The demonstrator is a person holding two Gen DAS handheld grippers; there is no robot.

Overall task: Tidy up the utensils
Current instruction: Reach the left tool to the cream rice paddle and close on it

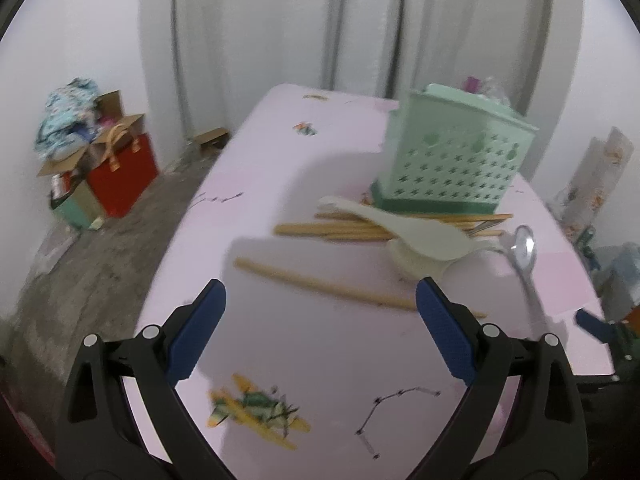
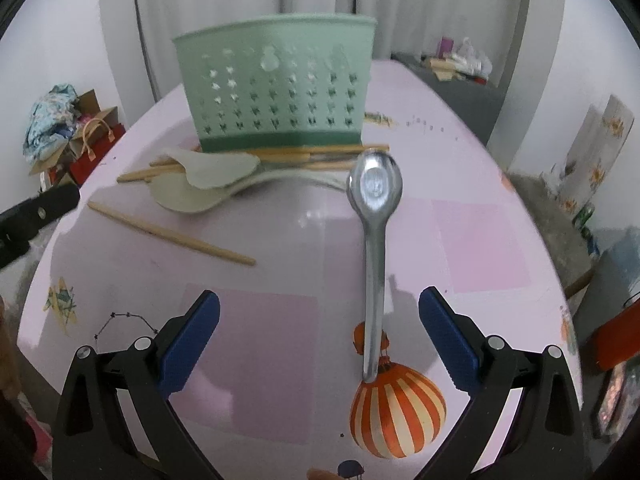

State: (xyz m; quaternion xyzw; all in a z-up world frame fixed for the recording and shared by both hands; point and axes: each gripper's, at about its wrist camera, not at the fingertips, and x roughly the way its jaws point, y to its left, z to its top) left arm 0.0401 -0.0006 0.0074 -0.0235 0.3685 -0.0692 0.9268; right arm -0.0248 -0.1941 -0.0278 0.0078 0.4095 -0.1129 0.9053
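A green perforated utensil holder (image 1: 452, 160) (image 2: 276, 92) stands upright on the pink table (image 1: 304, 340) (image 2: 280, 340). In front of it lie several wooden chopsticks (image 1: 332, 230) (image 2: 320, 152), two pale plastic rice spoons (image 1: 416, 236) (image 2: 216, 168) and one lone chopstick (image 1: 328, 286) (image 2: 168, 232). A metal spoon (image 1: 526, 256) (image 2: 376, 240) rests with its handle toward me. My left gripper (image 1: 320, 292) is open just short of the lone chopstick. My right gripper (image 2: 320, 300) is open, with the spoon's handle between its fingers, untouched.
A red bag (image 1: 124, 172) and cardboard boxes with clothes (image 1: 72, 120) sit on the floor at the left. Clutter lines the right wall (image 2: 592, 160). A grey curtain (image 1: 280, 40) hangs behind the table. The table's near edge is close below both grippers.
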